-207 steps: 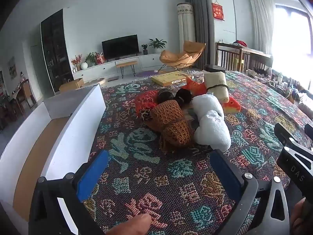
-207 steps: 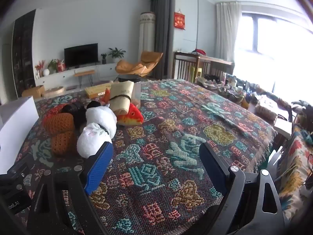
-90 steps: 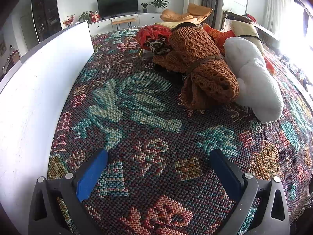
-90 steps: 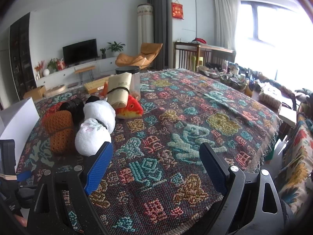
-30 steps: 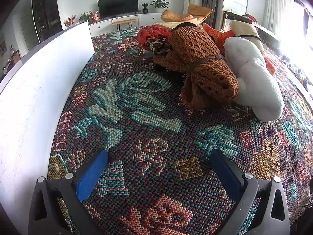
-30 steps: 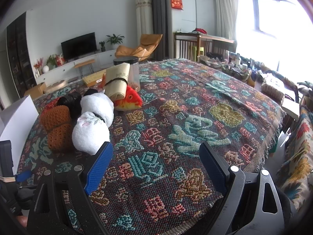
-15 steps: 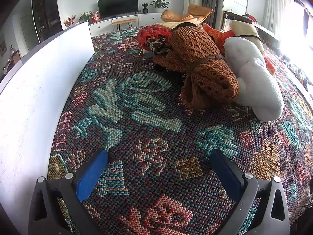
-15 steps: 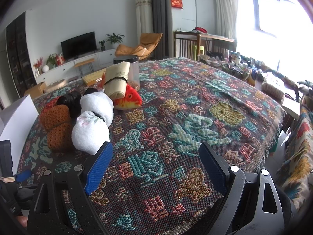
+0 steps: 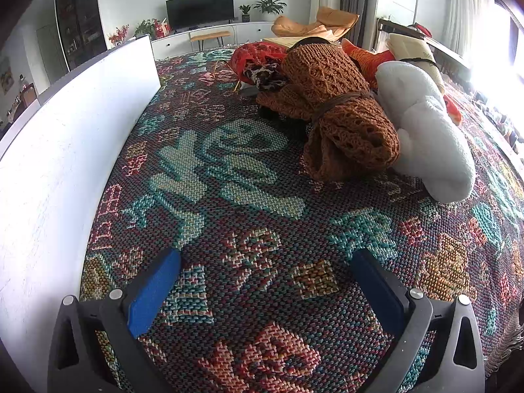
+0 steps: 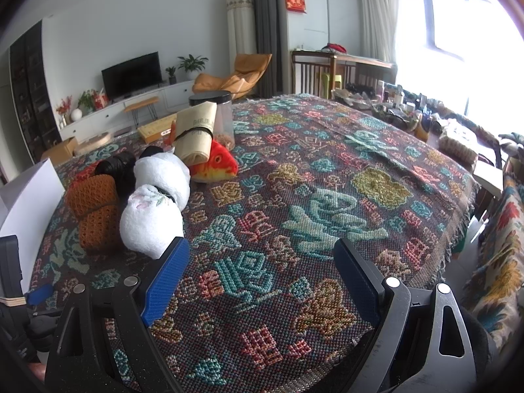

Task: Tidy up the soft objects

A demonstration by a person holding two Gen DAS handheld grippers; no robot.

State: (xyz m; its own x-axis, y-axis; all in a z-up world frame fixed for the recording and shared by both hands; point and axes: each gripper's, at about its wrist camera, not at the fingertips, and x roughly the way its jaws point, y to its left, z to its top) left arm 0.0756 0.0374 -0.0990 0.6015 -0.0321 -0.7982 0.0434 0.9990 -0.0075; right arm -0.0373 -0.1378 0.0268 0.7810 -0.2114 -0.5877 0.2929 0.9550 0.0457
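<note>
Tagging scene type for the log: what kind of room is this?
Most likely a home living room: a TV on a low white cabinet, an orange lounge chair, and a table under a patterned woven cloth.

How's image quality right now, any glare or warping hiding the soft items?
Right wrist view: the window is blown out white, but the white towel roll stays clear. Left wrist view: fisheye bends the white box wall; glare washes the right edge; the brown knit roll is sharp.

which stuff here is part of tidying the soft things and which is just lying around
Job:
brown knit roll
white towel roll
fish plush
beige roll
white box

Lying about:
jar
flat yellow box
</note>
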